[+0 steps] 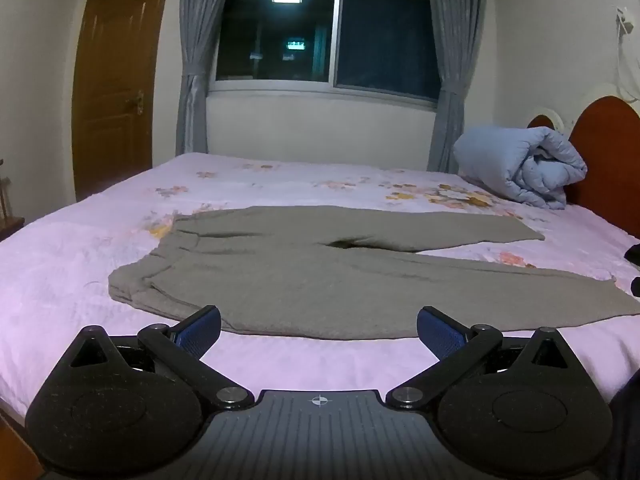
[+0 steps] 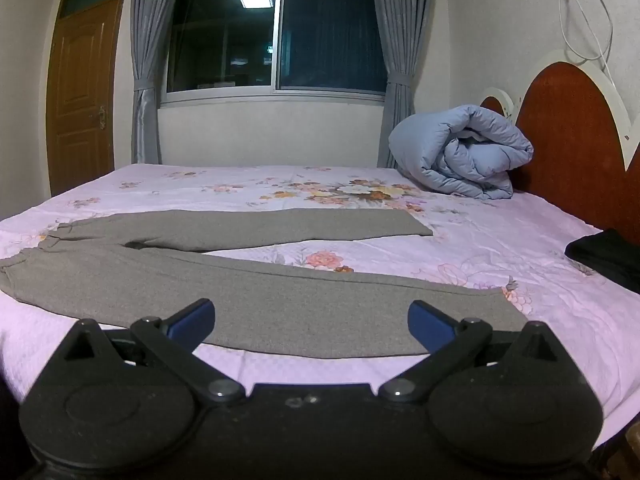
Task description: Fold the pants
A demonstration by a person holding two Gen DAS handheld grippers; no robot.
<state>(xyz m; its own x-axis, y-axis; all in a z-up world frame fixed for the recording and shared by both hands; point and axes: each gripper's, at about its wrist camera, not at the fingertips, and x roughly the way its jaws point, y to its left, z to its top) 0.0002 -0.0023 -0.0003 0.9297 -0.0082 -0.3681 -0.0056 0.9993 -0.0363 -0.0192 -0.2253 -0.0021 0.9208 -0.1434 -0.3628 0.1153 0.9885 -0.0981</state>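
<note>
Tongs are waiting at the near edge of the bed point(image 1: 60, 264): the left tongs point(image 1: 319, 326) are standing wide open and gripping nothing, and the right tongs point(image 2: 311, 318) are likewise spread apart and empty, their blue pads point(image 2: 430, 320) hovering just short of the cloth. Just beyond them the grey pants point(image 1: 304, 280) are lying flat on the pink floral sheet, waistband toward the left, the two legs running out to the right and parting in a narrow V. The near leg is lying close in front of both tongs; the far leg is resting well apart from its hem. No fold is showing yet, so the task is looking barely begun: bringing one leg over the other and then doubling the length are both still to be done. Farther back a rolled blue quilt point(image 2: 460, 152) is sitting against the wooden headboard point(image 2: 568, 128), and a dark garment point(image 2: 604, 256) is lying at the right edge.
</note>
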